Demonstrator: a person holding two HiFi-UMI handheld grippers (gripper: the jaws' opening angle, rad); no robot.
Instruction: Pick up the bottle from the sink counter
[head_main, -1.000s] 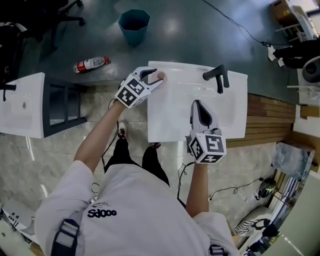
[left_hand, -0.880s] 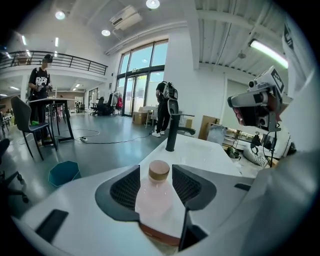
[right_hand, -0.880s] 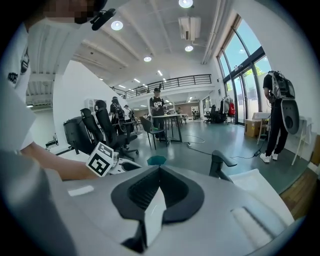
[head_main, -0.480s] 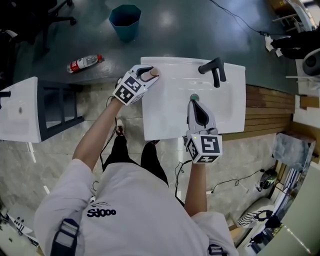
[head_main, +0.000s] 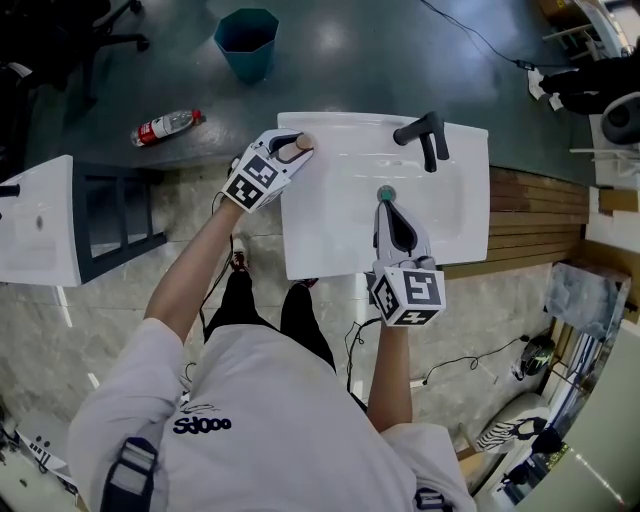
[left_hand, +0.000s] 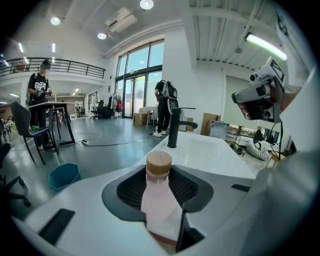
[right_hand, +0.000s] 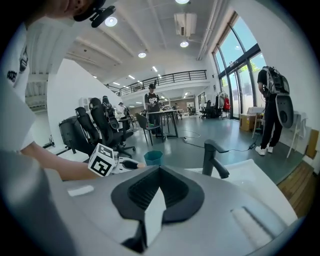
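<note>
Bottle (left_hand: 159, 197), pale pink with a tan cap, stands upright at the far left corner of the sink counter (head_main: 330, 230), between the closing jaws of the left gripper (head_main: 294, 147). Lifting before the pads press firmly could let its tapering body slip or topple off the edge. The right gripper (head_main: 388, 204) hovers shut and empty over the basin.

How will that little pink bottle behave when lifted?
Probably tippy: the bottle stands upright, tall and narrow, on the smooth white counter. Its pink sides taper toward the cap, so a grip might slip. It looks small, likely light.
</note>
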